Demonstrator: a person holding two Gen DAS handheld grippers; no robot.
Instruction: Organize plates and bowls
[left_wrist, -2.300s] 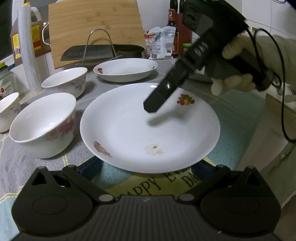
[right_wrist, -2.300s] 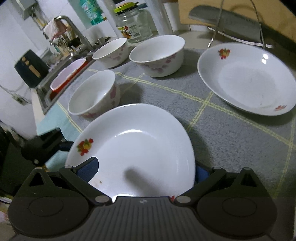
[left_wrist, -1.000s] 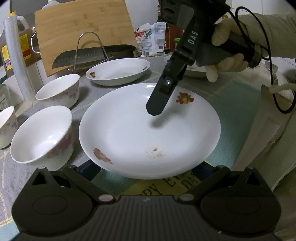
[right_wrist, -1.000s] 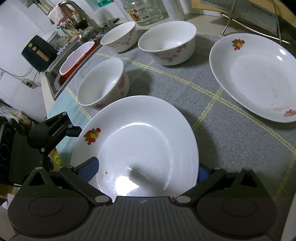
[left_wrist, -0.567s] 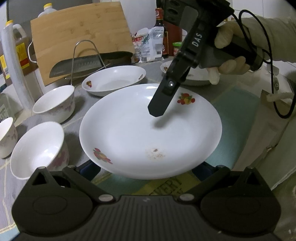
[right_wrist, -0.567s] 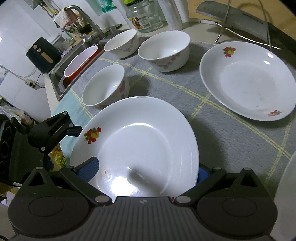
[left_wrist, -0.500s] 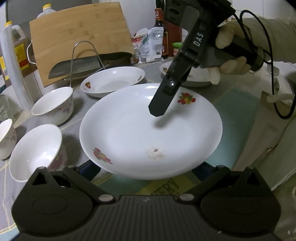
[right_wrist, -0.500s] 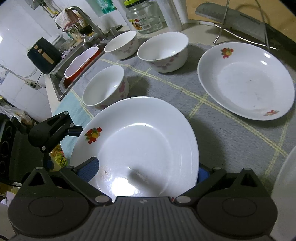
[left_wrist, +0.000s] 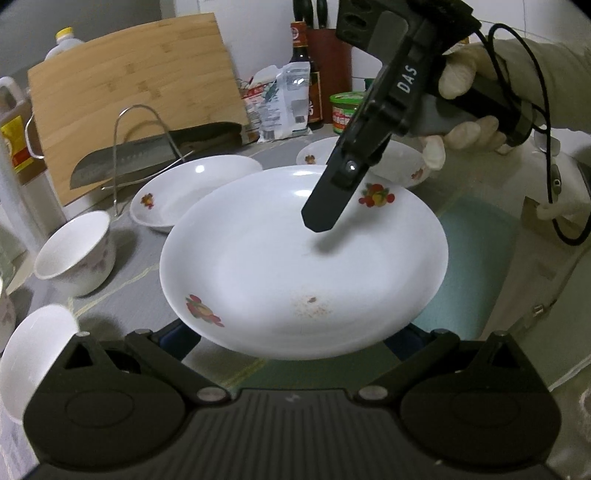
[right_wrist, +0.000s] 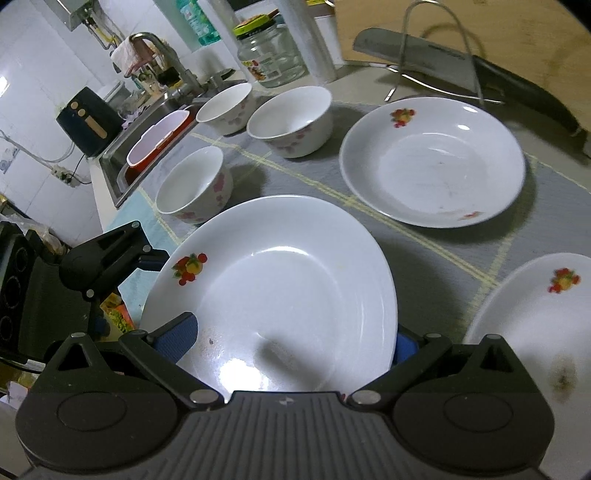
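- Plate (left_wrist: 295, 266) with fruit prints on its rim, white and shallow, is held up off the bench (right_wrist: 424, 243), tilted slightly; small brown specks mark its inner surface near the lower edge.
- Both claws grip this same plate from opposite edges: the left claw (left_wrist: 291, 338) is clenched on the rim nearest its own camera, its blue pads just showing under the plate at either side.
- Right claw (right_wrist: 295, 343) is clenched on the opposite rim; in the left wrist view one dark finger (left_wrist: 328, 206) of it lies over the plate's inner face, with a gloved hand (left_wrist: 465, 110) around its handle.
- Second plate (right_wrist: 432, 162) lies flat on the grey checked cloth (right_wrist: 406, 236) beyond the held one, empty, with a fruit print at its far rim.
- Third plate (right_wrist: 543, 325), to the right, also lies on the bench and carries a brown smear near its close edge.
- Three bowls with pink flowers stand to the left: a near bowl (right_wrist: 194, 184), a wider bowl (right_wrist: 290, 122) and a far bowl (right_wrist: 225, 107) by the sink (right_wrist: 122, 166).
- Cleaver (left_wrist: 147, 162) rests on a wire rack (left_wrist: 140, 133) before a bamboo cutting board (left_wrist: 129, 92) at the back of the bench.
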